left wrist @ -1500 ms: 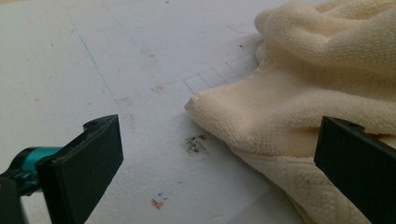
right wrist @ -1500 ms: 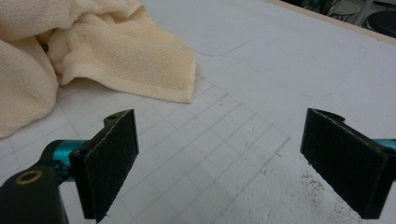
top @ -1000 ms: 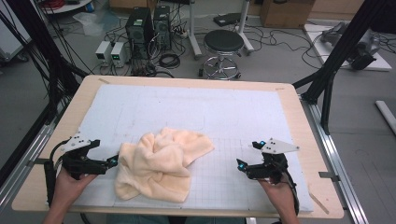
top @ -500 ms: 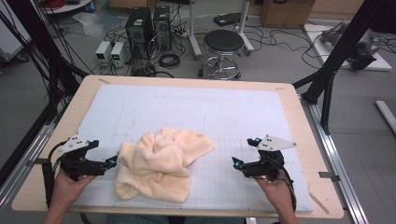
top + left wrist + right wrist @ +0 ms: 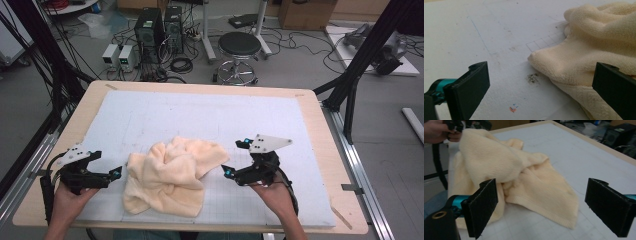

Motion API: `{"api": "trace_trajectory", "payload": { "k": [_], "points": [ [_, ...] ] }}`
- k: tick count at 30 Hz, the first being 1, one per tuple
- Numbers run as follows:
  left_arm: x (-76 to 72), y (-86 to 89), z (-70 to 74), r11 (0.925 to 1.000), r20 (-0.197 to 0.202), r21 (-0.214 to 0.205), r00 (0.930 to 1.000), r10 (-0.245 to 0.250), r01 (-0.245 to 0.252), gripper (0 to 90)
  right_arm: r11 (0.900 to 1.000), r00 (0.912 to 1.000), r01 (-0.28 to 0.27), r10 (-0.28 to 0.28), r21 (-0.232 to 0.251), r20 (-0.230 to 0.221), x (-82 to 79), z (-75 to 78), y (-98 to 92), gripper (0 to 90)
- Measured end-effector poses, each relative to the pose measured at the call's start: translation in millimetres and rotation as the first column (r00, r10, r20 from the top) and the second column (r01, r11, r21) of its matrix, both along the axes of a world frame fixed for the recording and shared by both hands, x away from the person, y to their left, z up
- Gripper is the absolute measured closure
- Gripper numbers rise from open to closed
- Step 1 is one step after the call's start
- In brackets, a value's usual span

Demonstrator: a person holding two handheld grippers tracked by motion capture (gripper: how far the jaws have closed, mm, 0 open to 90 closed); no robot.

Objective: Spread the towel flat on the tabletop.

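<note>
The crumpled cream towel [image 5: 170, 176] lies between both claws; left claw [image 5: 116, 173] and right claw [image 5: 227, 171] are spread wide, holding nothing.

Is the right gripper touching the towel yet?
Apart. The high view shows bare mat between the right gripper and the towel; its own view shows open jaws short of it.

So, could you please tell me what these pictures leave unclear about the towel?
- High view: the towel is crumpled, so its folds hide its corners and underside.
- Left gripper view: the towel runs off the right edge, and the left gripper has one finger covering part of it.
- Right gripper view: the towel's bulk hides its far side.
</note>
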State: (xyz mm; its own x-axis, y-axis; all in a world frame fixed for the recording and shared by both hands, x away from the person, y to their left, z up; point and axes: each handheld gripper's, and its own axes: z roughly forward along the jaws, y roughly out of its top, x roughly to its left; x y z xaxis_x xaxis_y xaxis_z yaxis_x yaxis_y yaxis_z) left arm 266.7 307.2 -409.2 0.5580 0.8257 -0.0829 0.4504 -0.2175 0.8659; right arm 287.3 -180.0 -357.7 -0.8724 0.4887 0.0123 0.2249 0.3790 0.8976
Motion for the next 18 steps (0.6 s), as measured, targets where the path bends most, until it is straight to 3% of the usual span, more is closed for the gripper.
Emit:
{"api": "trace_trajectory", "payload": {
  "k": [4, 5, 10, 13, 14, 15, 18],
  "points": [
    [0.7, -1.1, -0.8, 0.9999, -0.003, 0.005, 1.0000, -0.009, 0.009, 1.7, 0.9987, 0.9987, -0.051, 0.051, -0.004, -0.006, 1.5, 1.8, 18.7, 10.5],
    [0.6, -1.5, -1.1, 1.0000, -0.002, 0.003, 1.0000, -0.008, 0.008, 1.7, 0.9946, 0.9945, -0.104, 0.104, -0.002, -0.017, 2.2, 0.8, 32.9, 10.5],
    [0.8, -0.7, -1.4, 0.9999, -0.005, 0.005, 0.9999, -0.009, 0.009, 1.7, 0.9766, 0.9779, -0.206, 0.203, -0.061, -0.049, 3.3, -7.9, 72.4, 10.7],
    [1.2, -0.7, -1.7, 0.9999, -0.007, 0.000, 0.9999, -0.011, 0.011, 1.7, 0.9631, 0.9684, -0.246, 0.239, -0.109, -0.070, 7.5, -17.9, 92.5, 14.4],
    [1.2, -0.7, -1.7, 0.9999, -0.007, 0.000, 0.9999, -0.011, 0.011, 1.7, 0.9631, 0.9684, -0.246, 0.239, -0.109, -0.070, 7.5, -17.9, 92.5, 14.4],
    [1.3, -0.6, -1.7, 0.9999, -0.006, 0.001, 0.9999, -0.012, 0.012, 1.7, 0.9537, 0.9612, -0.271, 0.261, -0.130, -0.088, 10.8, -24.9, 102.7, 18.8],
    [1.5, -0.9, -1.7, 0.9999, -0.006, 0.004, 0.9999, -0.014, 0.014, 1.7, 0.9518, 0.9616, -0.270, 0.259, -0.145, -0.090, 14.3, -30.8, 111.2, 24.3]
  ]
}}
